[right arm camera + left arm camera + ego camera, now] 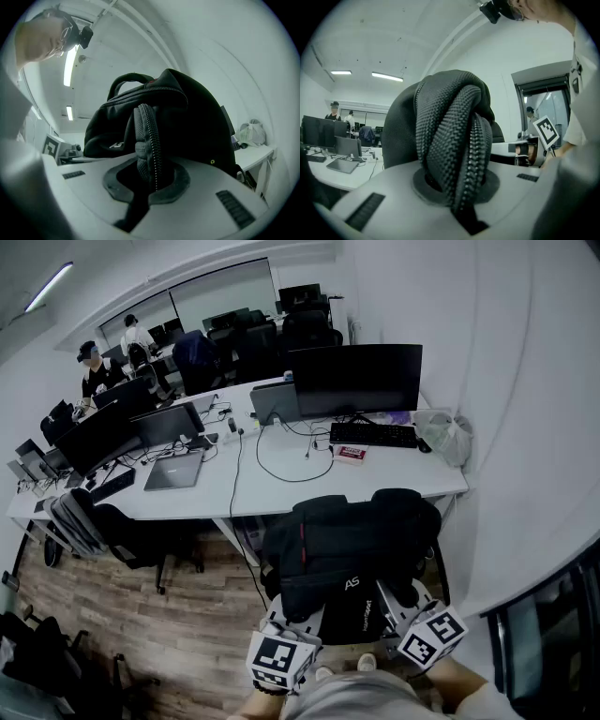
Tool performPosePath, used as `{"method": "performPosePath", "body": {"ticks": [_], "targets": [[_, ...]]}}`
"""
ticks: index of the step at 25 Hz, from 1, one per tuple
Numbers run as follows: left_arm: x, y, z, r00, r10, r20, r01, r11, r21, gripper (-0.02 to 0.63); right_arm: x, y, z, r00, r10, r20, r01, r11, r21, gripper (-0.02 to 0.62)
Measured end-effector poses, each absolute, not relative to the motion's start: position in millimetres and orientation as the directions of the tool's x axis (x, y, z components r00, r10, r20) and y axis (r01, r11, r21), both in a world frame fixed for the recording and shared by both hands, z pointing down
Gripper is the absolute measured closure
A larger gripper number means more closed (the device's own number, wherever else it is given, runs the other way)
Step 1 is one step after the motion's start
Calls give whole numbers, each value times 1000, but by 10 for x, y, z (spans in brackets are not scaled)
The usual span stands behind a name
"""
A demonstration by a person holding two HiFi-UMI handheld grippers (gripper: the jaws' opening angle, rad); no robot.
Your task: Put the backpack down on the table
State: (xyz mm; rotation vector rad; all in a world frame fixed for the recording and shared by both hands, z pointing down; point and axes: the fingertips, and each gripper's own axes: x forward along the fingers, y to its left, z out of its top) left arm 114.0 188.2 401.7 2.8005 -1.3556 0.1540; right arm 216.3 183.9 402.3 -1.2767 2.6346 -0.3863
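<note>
**A:** Which step was in hand at that moment?

**B:** The carry, as I judged it. The soft black fabric backpack (347,554) hung in the air in front of the person, over the brown wooden floor (187,615). In the head view its top came about level with the near edge of the long white bench (403,474). No view showed it resting on the bench.

**A:** And the tongs?

**B:** Both were clenched on it. The left tongs (454,187) pinched a thick fold of woven fabric with a zip running along it. The right tongs (150,180) were closed on a narrower, zip-edged fold, and the bag's bulk and carry handle rose beyond them.

**A:** What did the next move call for?

**B:** Probably lifting the bag up and forward over the bench edge to the bare stretch at the near right corner. That patch had the flat black keyboard (373,435) and a small red-and-white box (350,454) behind it. A crumpled clear plastic bag (445,437) sat to its right. The base would have to come down short of those, and the weight should settle before either grip was let go.

**A:** Any concern?

**B:** A soft bag held only by two folds could sag or tip, so I thought both hands would need to lower together.
</note>
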Motion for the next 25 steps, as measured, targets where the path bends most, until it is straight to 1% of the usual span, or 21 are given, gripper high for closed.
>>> {"method": "performPosePath", "body": {"ticks": [16,25], "targets": [[1302,1910,3964,603,-792,94,-793,-608,-30,580,2322,1855,4011,-631,-773,-70,-714,613,-338,569],[1545,1856,3920,588,-803,95,-804,-594,-43,580,2562,1786,3988,-643,-761,-82,-700,628,-340,569]]}}
